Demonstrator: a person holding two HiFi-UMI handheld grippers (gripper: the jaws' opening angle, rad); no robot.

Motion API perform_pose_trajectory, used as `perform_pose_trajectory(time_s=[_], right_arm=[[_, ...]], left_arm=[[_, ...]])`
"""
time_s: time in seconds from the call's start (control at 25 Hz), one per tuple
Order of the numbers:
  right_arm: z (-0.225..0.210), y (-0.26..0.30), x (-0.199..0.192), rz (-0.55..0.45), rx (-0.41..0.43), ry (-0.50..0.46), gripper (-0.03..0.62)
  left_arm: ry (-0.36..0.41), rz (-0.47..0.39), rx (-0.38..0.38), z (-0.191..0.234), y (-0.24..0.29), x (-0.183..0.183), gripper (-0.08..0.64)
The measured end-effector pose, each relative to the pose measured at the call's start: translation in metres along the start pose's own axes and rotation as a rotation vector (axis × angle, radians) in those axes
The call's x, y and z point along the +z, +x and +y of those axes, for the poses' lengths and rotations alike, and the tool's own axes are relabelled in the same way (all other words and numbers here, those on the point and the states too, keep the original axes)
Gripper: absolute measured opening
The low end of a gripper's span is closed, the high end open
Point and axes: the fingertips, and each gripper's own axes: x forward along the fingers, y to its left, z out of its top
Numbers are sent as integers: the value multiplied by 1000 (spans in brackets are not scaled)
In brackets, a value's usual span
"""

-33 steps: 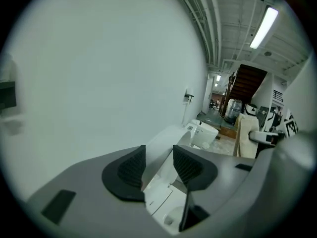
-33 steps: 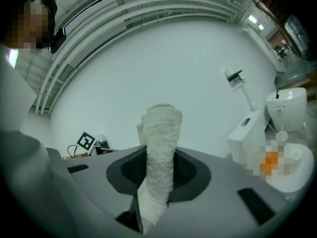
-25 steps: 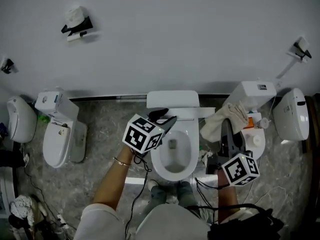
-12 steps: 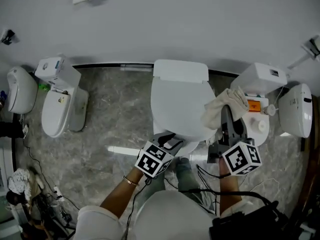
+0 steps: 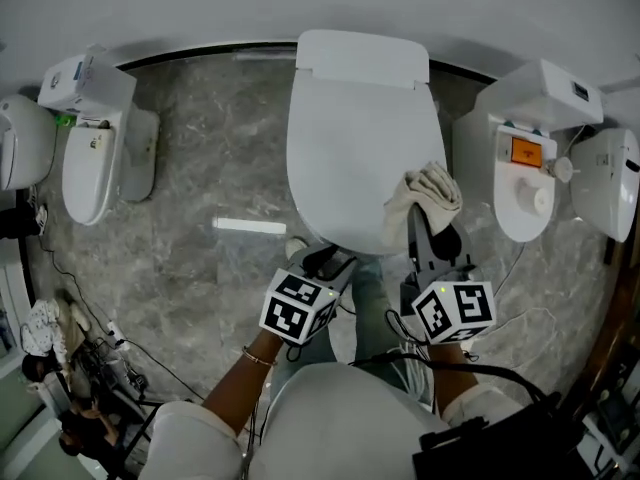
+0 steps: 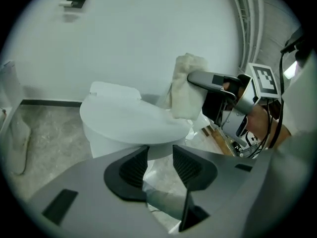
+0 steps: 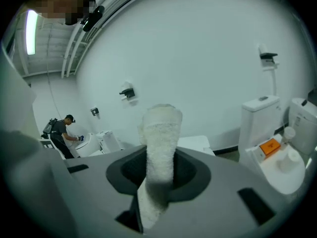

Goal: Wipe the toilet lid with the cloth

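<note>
The white toilet lid (image 5: 355, 138) lies closed over the bowl in the middle of the head view. My right gripper (image 5: 425, 230) is shut on a rolled off-white cloth (image 5: 420, 196), which rests at the lid's right front edge. In the right gripper view the cloth (image 7: 161, 133) stands up between the jaws of the right gripper (image 7: 159, 170). My left gripper (image 5: 325, 263) hovers just off the lid's front rim. The left gripper (image 6: 157, 165) is open with nothing in it, and beyond it are the lid (image 6: 129, 118) and the cloth (image 6: 187, 90).
Another toilet (image 5: 95, 148) stands to the left and one (image 5: 525, 173) with an orange label to the right. The tank (image 5: 362, 58) sits against the wall. Cables trail over the marble floor (image 5: 220, 168). A person (image 7: 62, 130) works far off.
The lid, raised with the bowl showing, now lies closed. My left gripper has drawn back to the front rim. The right gripper has brought the cloth onto the lid's right side.
</note>
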Motion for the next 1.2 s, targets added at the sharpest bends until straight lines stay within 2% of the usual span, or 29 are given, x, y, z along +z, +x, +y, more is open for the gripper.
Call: perform_pose_trajectory(time_s=[0.08,0.16,0.24,0.36,0.4,0.56,0.68,0.92,1.2], right_arm=[[-4,1,-20,32,-10,-4,97],[-8,5,-42,67,-24,-7,97],[-14,9,-60,77,-38,-16,97],[-28,16,-79,92,-62,-1,98],[-35,18,-85,92,-65,8,98],[-50,24,-121,130,-74,29,97],[-51,27,-163,180,-80,28,97],[-72,43,-235,189,-127,47,97],[-87,64,-297,176,-144,21,98]], left_arm=[[-34,89,-44,-5,18,-31,181],[-46,109,-49,-10,45,-52,181],[-83,89,-8,0,73,-61,180],[-222,102,88,36,98,-90,189],[-247,109,124,51,105,-101,190],[-245,138,174,78,115,-132,189],[-305,141,202,91,109,-163,189],[-335,194,229,106,119,-224,189],[-330,192,231,114,133,-241,189]])
